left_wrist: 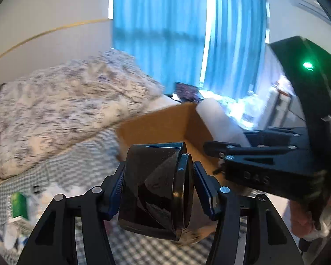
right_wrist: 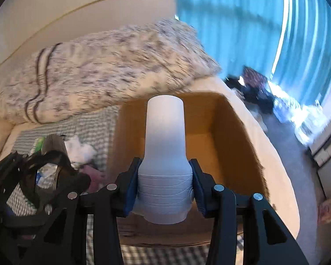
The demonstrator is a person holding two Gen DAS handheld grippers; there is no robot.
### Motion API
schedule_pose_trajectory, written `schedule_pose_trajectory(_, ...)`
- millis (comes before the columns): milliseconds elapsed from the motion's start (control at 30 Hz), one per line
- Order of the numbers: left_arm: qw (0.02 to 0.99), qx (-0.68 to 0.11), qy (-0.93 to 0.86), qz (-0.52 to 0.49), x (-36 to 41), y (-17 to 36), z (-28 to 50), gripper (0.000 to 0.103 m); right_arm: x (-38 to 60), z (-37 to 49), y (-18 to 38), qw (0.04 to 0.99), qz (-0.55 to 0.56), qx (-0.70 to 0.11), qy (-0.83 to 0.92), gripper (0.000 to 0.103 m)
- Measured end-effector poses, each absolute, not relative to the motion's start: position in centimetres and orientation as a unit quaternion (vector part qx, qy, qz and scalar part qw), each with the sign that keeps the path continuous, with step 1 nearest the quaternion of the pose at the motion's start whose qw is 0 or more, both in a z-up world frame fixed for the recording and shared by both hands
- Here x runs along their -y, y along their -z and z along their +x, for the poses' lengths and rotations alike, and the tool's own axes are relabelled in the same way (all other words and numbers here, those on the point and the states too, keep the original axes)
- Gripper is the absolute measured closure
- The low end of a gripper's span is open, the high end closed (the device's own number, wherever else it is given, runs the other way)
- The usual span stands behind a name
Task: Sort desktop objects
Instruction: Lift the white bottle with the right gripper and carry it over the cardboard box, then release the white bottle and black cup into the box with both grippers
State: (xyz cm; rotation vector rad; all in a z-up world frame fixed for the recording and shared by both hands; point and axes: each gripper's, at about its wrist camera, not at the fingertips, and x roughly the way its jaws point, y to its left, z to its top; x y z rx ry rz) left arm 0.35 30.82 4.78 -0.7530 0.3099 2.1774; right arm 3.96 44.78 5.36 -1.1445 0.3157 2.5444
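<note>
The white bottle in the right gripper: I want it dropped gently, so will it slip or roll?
The white bottle looks smooth and rounded, so it may roll in the cardboard box. The ribbed band probably helps the right gripper hold it.

The right hand-held gripper (right_wrist: 165,190) is clamped on the ribbed lower part of a white bottle (right_wrist: 164,154), which stands upright between the blue pads (right_wrist: 131,190). Behind and under it sits an open cardboard box (right_wrist: 236,154) on a bed with a green checked sheet (right_wrist: 94,121). At the left edge the left hand-held gripper (right_wrist: 44,172) shows, its state unclear. A fluffy blanket (right_wrist: 112,70) lies bunched at the bed's far side, with small clutter (right_wrist: 81,152) just left of the box.
</note>
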Motion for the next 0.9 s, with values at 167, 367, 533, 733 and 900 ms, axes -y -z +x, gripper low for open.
schedule_pose_trajectory(167,0.409,-0.137,-0.843,-0.321,-33.7,-2.4,0.1,0.044,-47.5,3.8,-3.2,0.176,-0.428,-0.129,-0.877,0.06)
schedule_pose_trajectory(367,0.399,-0.16,-0.844,-0.32,-34.3,-0.5,0.4,0.024,-48.9,4.2,-2.1,0.184,-0.43,-0.136,-0.873,0.059)
schedule_pose_trajectory(533,0.383,-0.156,-0.857,-0.306,-33.7,-0.2,0.3,0.005,-49.3,4.7,-2.5,0.187,-0.411,-0.154,-0.879,0.022)
schedule_pose_trajectory(733,0.375,-0.149,-0.863,-0.304,-32.8,-0.7,-0.2,0.005,-48.9,4.6,-3.6,0.188,-0.401,-0.148,-0.884,0.022)
schedule_pose_trajectory(900,0.353,-0.139,-0.878,-0.293,-29.6,-2.1,-0.5,0.004,-47.5,4.6,-4.4,0.168,-0.394,-0.148,-0.891,0.022)
